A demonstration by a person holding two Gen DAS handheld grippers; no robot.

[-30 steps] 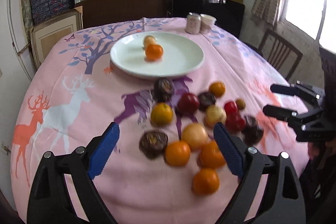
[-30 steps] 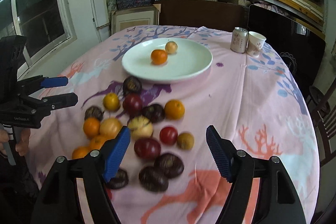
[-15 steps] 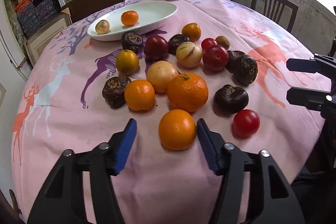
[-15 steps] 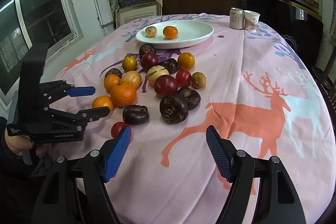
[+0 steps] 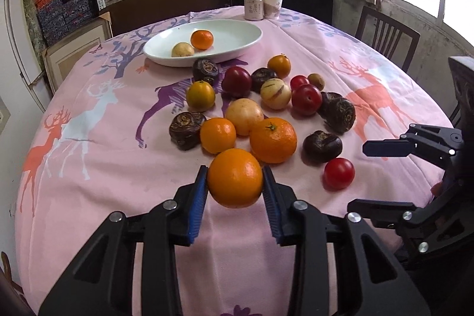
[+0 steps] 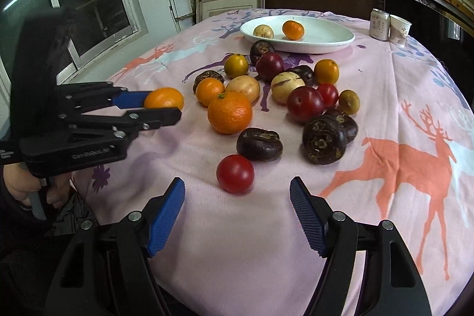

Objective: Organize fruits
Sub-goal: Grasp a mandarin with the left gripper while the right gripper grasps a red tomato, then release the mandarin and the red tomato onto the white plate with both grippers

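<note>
My left gripper (image 5: 234, 182) is shut on an orange (image 5: 235, 177) at the near edge of the fruit pile; it also shows in the right wrist view (image 6: 163, 99). My right gripper (image 6: 237, 197) is open and empty, just in front of a small red tomato (image 6: 235, 173). Several oranges, red plums, dark wrinkled fruits and pale yellow fruits lie loose on the pink deer tablecloth (image 5: 103, 123). A white plate (image 5: 231, 34) at the back holds a small orange (image 5: 201, 39) and a pale yellow fruit (image 5: 182, 49).
A drink can (image 5: 253, 7) and a paper cup (image 5: 272, 6) stand behind the plate. A wooden chair (image 5: 385, 34) stands at the table's right. Shelves with boxes fill the back wall.
My left gripper has closed on the nearest orange, which lay between its open jaws half a second ago. My right gripper has moved in closer to the red tomato and stays open.
</note>
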